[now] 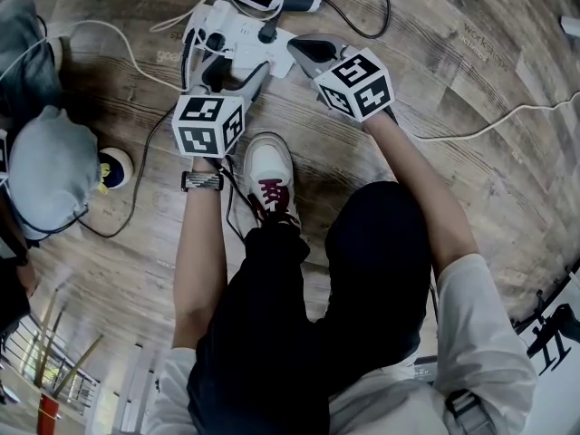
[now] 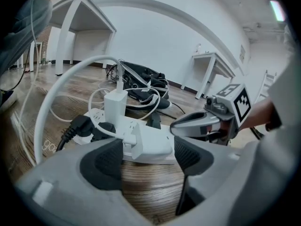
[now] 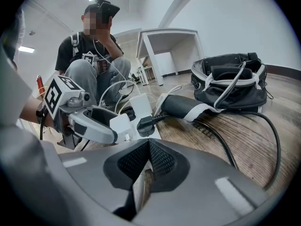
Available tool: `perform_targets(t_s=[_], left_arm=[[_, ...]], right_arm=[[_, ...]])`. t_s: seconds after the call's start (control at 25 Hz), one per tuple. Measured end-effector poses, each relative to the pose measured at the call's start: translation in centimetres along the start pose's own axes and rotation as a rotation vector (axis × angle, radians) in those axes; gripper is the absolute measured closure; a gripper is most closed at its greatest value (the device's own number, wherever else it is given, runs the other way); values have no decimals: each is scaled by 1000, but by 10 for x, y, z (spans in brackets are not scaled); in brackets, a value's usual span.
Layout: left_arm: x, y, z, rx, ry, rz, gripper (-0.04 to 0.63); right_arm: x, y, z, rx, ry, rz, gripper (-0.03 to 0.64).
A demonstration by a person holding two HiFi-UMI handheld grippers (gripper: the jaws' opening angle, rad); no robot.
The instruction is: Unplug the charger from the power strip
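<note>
On the wooden floor (image 1: 435,89), 12 o'clock from a white shoe (image 1: 270,172), lies the white power strip (image 1: 240,27). Left gripper (image 2: 146,155) comes at the strip's near end from 7 o'clock, jaws spread wide. White charger (image 2: 148,144) sits on that near end, right between the two dark pads. A small gap shows on each side, so the pads aren't pressing it. Can't tell whether the charger's prongs sit in a socket. Further along the strip are an upright white adapter (image 2: 115,108) and black plugs (image 2: 82,126) at its 8 o'clock. Right gripper (image 3: 146,161) is at the strip's 4 o'clock in the head view, jaws pressed together, nothing pinched; only a sliver of floor shows through the slit. Its tip is just beside the strip's end, contact can't be told. Black bag (image 3: 230,79) with white straps lies beyond the strip, at the 12 o'clock edge of the head view. Seated person (image 3: 87,74) is at 9 o'clock in the head view, near the strip. White desk (image 3: 164,34) stands behind that person in the right gripper view. Wristwatch (image 1: 202,181) on the left wrist.
</note>
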State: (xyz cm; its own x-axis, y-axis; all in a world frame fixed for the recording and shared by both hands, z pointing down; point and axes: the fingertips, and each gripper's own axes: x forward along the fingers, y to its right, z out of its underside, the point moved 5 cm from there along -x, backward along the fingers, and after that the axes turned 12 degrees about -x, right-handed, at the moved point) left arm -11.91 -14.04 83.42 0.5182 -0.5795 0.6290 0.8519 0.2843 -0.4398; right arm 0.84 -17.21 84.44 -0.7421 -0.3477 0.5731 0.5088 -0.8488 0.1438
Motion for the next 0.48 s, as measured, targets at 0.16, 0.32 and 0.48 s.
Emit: perform_targets(t_s=[0.16,0.32,0.48], left_arm=[[-1,1,7,8,-18,-9,249],[-2,0,10,4,-19,-23,250],[-2,-1,13,3,-36,-34,249]], right_arm=[[0,0,0,3,3,-1,615],[0,0,0,8,4,-3,615],[-1,-1,0,18,4,-5,615]])
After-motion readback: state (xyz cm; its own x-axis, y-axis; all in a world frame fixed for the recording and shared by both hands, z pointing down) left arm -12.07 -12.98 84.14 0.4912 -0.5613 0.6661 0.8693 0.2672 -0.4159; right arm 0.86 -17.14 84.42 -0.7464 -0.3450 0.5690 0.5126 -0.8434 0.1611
